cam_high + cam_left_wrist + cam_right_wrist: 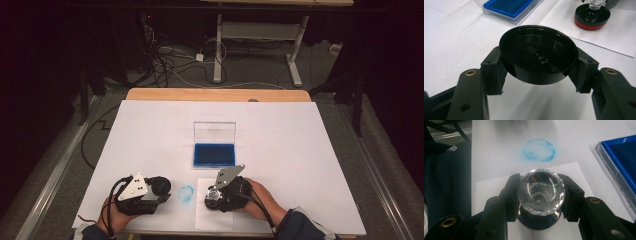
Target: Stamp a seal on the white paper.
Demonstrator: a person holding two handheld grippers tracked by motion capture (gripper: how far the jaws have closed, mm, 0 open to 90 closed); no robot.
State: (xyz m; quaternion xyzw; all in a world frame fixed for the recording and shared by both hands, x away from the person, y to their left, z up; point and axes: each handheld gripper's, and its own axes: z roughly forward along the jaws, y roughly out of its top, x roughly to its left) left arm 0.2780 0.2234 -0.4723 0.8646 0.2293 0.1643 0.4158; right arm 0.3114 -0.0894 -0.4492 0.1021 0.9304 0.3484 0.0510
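Stamp pressed on paper sheet, cap held aside.
Low centre-right, right gripper [214, 194] is clamped on the faceted crystal knob of the stamp [541, 192], base down on the small paper sheet [214, 220]. Low left, left gripper [161, 189] pinches the round glossy black cap [538, 53]. Smudgy blue ring print [186, 194] between. Mid-frame, open blue ink pad [215, 154], clear lid upright. Next: probably lift straight up.
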